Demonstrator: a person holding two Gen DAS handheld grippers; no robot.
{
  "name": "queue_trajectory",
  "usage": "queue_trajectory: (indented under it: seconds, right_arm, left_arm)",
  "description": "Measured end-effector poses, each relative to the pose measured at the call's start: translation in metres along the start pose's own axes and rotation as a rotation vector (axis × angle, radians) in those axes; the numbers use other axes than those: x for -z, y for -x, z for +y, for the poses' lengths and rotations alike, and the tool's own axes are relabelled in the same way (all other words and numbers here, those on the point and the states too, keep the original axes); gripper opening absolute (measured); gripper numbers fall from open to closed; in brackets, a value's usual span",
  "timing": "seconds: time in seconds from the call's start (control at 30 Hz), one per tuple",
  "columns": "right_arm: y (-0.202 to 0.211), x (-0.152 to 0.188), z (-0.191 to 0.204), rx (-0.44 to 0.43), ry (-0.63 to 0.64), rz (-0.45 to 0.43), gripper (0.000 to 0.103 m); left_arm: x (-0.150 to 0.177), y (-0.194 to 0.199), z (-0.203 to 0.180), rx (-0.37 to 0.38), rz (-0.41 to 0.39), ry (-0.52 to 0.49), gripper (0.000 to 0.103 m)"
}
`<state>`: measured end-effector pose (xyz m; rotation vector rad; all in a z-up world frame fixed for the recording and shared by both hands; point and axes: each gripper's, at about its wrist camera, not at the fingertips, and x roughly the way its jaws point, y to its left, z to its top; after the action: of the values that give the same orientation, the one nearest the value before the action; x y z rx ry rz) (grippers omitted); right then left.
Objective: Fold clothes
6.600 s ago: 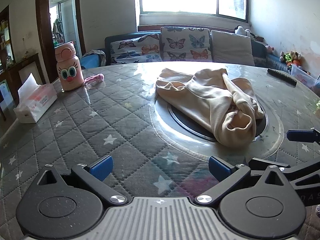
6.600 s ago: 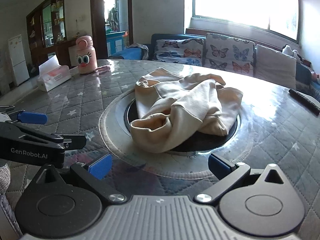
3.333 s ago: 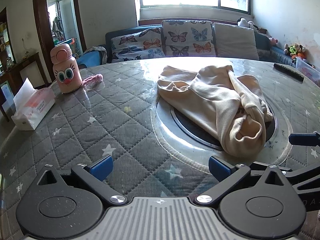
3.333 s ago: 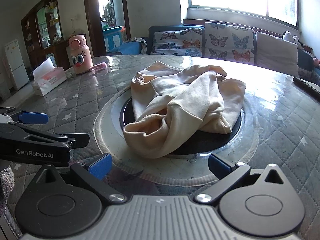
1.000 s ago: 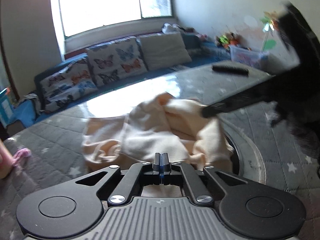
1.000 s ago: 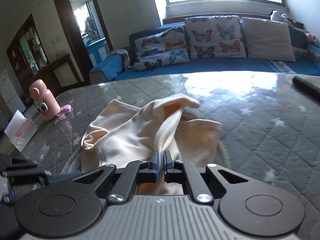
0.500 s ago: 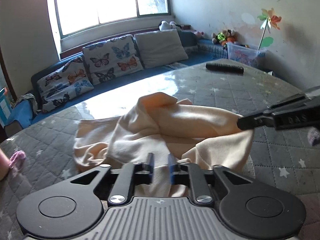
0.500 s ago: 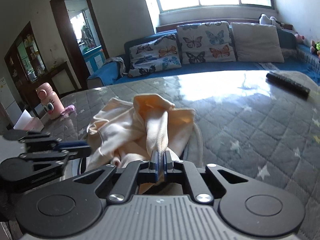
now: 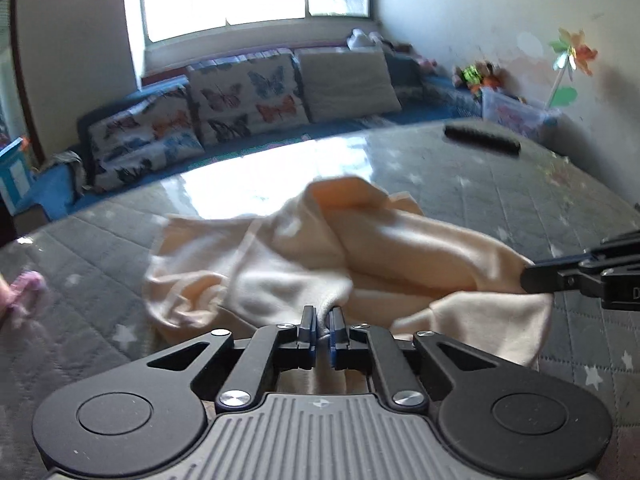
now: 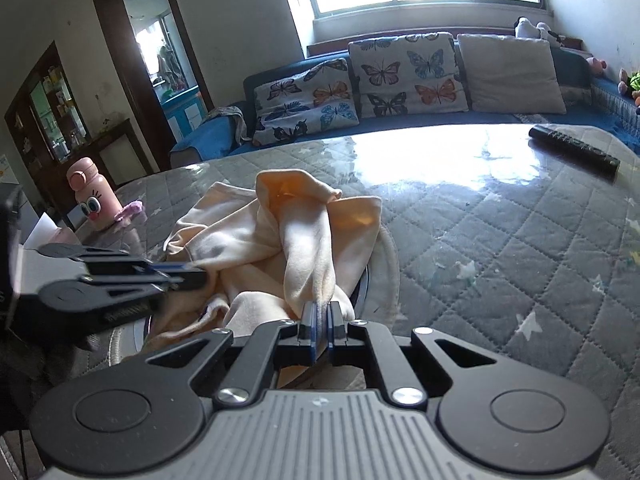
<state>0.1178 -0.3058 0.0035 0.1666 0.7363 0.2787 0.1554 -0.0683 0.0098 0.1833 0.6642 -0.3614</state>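
Sunlit sitting room, window glare bouncing off a round quilted surface [image 10: 500, 240] with star print under a glossy cover.

Left wrist view: left claw [image 9: 322, 330] at bottom centre, pads nipped on a fold of the cream garment [image 9: 288, 264]. Its jaws have just been closing, cloth between them. The garment lies bunched at centre frame, one part pulled out toward the right edge, where the right claw [image 9: 532, 278] pinches it. Likely reason for the two holds: each claw takes a separate edge so the bundle can be drawn open and laid flat before any fold. Task looks barely begun; no clean crease anywhere.

Right wrist view: left claw [image 10: 192, 274] enters from mid-left, tips buried in the cloth. Right claw [image 10: 318, 326] at bottom centre, pressed together on a band of the garment [image 10: 304, 240] that rises to a peak, so that part looks lifted off the surface.

Only the right view shows the pink cartoon bottle [image 10: 90, 196] at left, the doorway beyond, and a round rim [image 10: 390, 268] under the garment. Only the left view shows the paper pinwheel [image 9: 568, 60] at upper right. Both views show the dark remote [image 10: 572, 148] lying well apart.
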Motion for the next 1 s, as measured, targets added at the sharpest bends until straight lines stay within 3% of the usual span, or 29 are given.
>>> queue_trajectory:
  seconds: [0.2,0.33,0.5,0.63,0.73,0.83,0.93,1.0]
  right_arm:
    - [0.021,-0.001,0.005,-0.013,0.018,-0.033,0.004]
    - [0.043,0.003,0.012,-0.038,0.042,-0.045,0.004]
    - [0.073,0.019,0.024,-0.068,0.099,-0.016,0.004]
    - [0.086,0.043,0.032,-0.120,0.126,0.078,0.005]
    - [0.087,0.058,0.040,-0.131,0.163,0.150,0.010]
    - [0.089,0.059,0.045,-0.132,0.191,0.163,0.011]
    - [0.088,0.051,0.047,-0.134,0.203,0.145,0.018]
    - [0.079,0.043,0.049,-0.132,0.203,0.131,0.019]
  left_arm:
    - [0.005,0.065,0.036,-0.070,-0.092,0.065,0.006]
    - [0.024,0.114,0.056,-0.097,-0.112,0.115,0.006]
    - [0.065,0.154,0.059,-0.085,-0.059,0.123,0.006]
    - [0.100,0.158,0.048,-0.045,0.041,0.088,0.008]
    - [0.109,0.158,0.045,-0.039,0.072,0.069,0.010]
    - [0.098,0.162,0.041,-0.028,0.038,0.046,0.012]
    - [0.080,0.159,0.028,0.002,-0.018,0.008,0.035]
    - [0.068,0.148,0.018,0.026,-0.034,-0.027,0.040]
